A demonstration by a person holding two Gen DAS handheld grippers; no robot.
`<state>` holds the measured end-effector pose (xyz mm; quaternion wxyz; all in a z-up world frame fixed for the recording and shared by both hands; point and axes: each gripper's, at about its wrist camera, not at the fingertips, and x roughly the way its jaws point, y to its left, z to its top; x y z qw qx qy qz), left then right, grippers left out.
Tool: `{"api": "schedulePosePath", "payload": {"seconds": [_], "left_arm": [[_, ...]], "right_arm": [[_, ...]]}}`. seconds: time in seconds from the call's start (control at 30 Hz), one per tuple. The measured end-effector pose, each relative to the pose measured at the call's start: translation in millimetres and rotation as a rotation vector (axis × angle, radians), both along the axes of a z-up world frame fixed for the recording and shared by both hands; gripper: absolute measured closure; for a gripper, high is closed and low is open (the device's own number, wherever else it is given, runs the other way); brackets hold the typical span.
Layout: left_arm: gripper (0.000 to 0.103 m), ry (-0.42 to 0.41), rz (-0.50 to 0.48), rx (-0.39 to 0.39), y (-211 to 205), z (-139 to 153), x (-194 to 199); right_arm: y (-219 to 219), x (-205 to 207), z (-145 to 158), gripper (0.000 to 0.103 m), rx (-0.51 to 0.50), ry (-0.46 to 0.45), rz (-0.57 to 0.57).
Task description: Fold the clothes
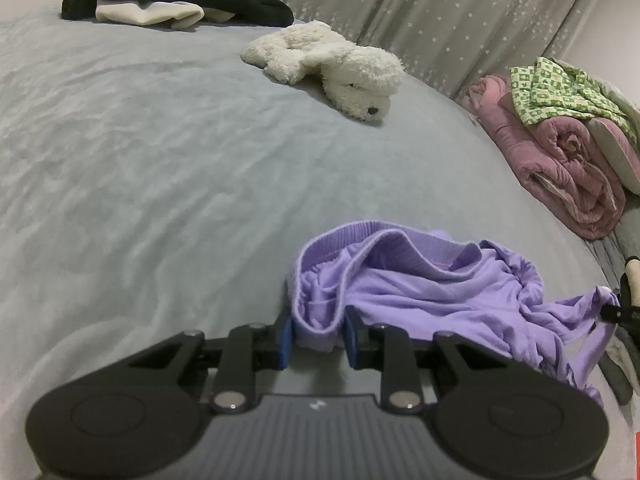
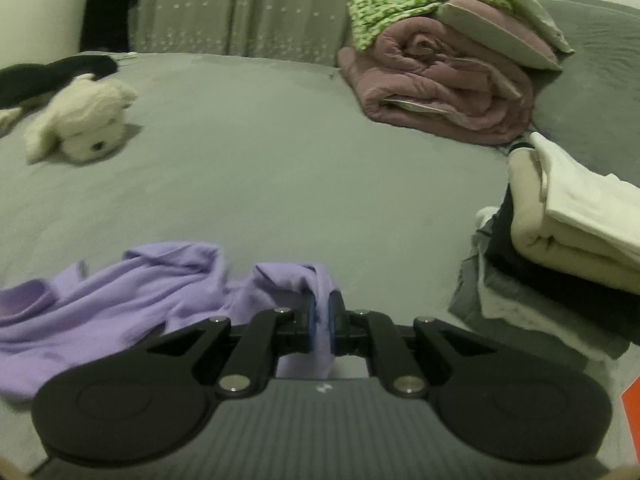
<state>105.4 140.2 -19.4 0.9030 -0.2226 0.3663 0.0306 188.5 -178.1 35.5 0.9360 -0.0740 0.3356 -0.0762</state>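
Because the purple shorts (image 1: 420, 292) were thin and soft, they looked light and floppy, so they would likely sag and bunch if held at only one spot. They lay crumpled on the grey bed (image 1: 140, 160), close to both tools. The thick waistband (image 1: 360, 236) looked like the best place to grab, with a hand at each end. The left gripper (image 1: 316, 334) was partly closed on a folded bit of the waistband. The right gripper (image 2: 322, 318) was pinched almost shut on a thin edge of the cloth. Both tools pointed down toward the bed at a slant
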Motion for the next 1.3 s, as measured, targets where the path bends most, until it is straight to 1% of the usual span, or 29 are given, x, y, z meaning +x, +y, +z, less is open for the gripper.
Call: {"api": "schedulePosePath", "payload": {"seconds": [0.07, 0.2, 0.4, 0.47, 0.53, 0.6, 0.63, 0.77, 0.9, 0.97, 1.07, 1.2, 1.3], "left_arm": [[0.077, 0.0, 0.002, 0.004, -1.2, -0.3, 1.2], [0.078, 0.0, 0.002, 0.01, -2.6, -0.8, 3.8], [0.078, 0.002, 0.004, 0.009, -2.7, -1.2, 5.4], [0.079, 0.002, 0.004, 0.01, -3.1, -1.0, 5.7], [0.08, 0.002, 0.001, 0.011, -3.4, -0.8, 5.7], [0.083, 0.002, -0.002, 0.013, -3.8, -0.5, 5.8], [0.084, 0.002, -0.004, 0.013, -4.0, -0.4, 5.8], [0.088, 0.001, -0.01, 0.016, -4.7, 0.1, 5.9], [0.09, 0.001, -0.016, 0.016, -5.6, 1.2, 4.7], [0.091, 0.0, -0.017, 0.015, -5.7, 2.2, 4.0], [0.092, -0.005, -0.019, 0.018, -6.3, 3.7, 2.4], [0.092, -0.013, -0.021, 0.03, -8.7, 5.8, -0.6], [0.093, -0.017, -0.018, 0.032, -9.1, 7.8, -3.5]], "right_arm": [[-8.7, 7.3, -5.0, 0.096, -0.007, -0.002, -0.025], [-21.8, 23.1, -21.5, 0.096, -0.003, 0.034, -0.068], [-29.9, 23.3, -51.4, 0.092, 0.032, 0.106, -0.108], [-30.7, 19.8, -56.9, 0.088, 0.041, 0.114, -0.119], [-30.8, 13.2, -56.1, 0.085, 0.05, 0.105, -0.118], [-30.4, 6.6, -52.7, 0.074, 0.065, 0.105, -0.114], [-30.1, 3.1, -50.2, 0.066, 0.075, 0.105, -0.111], [-23.2, -20.2, -36.9, 0.059, 0.114, 0.085, -0.069], [-14.7, -52.9, -27.9, 0.058, 0.154, 0.077, -0.024], [-9.9, -70.6, -26.4, 0.057, 0.175, 0.083, -0.003], [-6.1, -87.1, -27.2, 0.054, 0.196, 0.119, 0.051], [6.2, -108.0, -30.4, 0.053, 0.181, 0.158, 0.142], [16.7, -119.7, -38.0, 0.053, 0.135, 0.163, 0.22]]}}
